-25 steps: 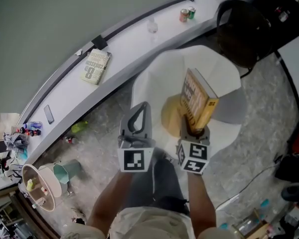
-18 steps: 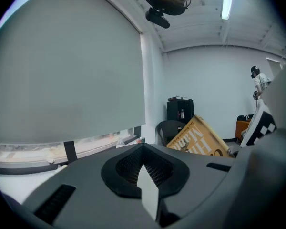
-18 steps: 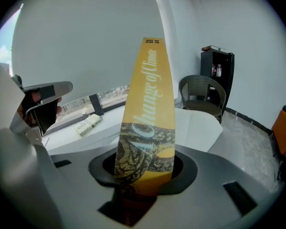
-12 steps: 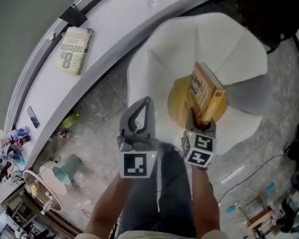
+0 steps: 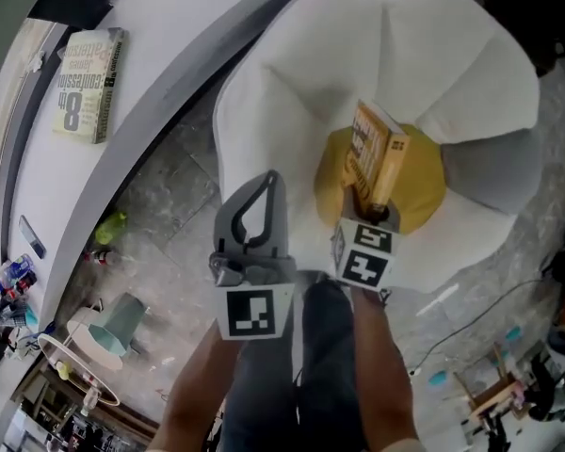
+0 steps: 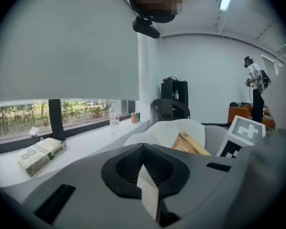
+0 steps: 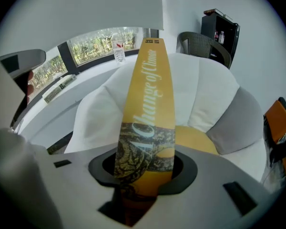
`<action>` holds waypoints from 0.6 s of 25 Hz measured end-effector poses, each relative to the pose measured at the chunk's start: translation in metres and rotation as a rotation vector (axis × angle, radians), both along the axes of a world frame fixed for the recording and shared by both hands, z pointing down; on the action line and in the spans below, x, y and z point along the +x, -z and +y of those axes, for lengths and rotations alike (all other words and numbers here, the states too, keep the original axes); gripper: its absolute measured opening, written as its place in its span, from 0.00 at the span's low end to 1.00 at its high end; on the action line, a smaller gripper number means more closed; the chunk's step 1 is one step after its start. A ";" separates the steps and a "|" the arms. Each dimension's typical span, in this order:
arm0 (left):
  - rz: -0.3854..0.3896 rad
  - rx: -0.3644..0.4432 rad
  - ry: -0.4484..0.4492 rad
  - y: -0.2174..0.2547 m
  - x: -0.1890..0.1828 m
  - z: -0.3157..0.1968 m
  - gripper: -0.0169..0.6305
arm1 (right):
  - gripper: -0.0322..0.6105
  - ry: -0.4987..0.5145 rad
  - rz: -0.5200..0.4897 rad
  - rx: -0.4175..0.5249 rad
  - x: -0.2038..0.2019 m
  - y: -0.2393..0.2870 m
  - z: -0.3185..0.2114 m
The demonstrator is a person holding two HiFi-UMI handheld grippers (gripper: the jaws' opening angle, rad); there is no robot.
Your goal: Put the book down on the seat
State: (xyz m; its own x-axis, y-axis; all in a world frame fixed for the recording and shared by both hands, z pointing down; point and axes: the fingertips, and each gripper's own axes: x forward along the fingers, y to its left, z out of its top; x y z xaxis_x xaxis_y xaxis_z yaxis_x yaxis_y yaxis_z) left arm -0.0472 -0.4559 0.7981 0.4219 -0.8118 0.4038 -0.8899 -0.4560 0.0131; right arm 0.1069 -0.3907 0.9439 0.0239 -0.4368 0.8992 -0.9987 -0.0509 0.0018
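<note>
Now we pinch one yellow book, "A Change of Climate", in our right tongs. Our left tongs are pressed together, empty. At ten o'clock lies a second book, "8th Confession".

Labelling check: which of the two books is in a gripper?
The yellow book, clamped upright in the right gripper over the chair; the pale book lies flat on the window ledge.

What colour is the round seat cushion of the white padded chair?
Mustard yellow. The round seat cushion shows best in the head view.
</note>
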 end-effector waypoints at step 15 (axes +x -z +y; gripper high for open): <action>0.006 -0.074 0.053 -0.038 -0.038 -0.008 0.04 | 0.30 -0.027 0.013 -0.150 -0.022 -0.064 -0.005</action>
State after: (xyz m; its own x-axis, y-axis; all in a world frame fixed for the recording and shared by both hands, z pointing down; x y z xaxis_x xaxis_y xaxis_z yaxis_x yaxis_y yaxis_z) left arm -0.0849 -0.4635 0.8366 0.3819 -0.8010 0.4610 -0.9124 -0.4062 0.0500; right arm 0.0848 -0.3960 1.0079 0.0455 -0.2966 0.9539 -0.9968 -0.0757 0.0241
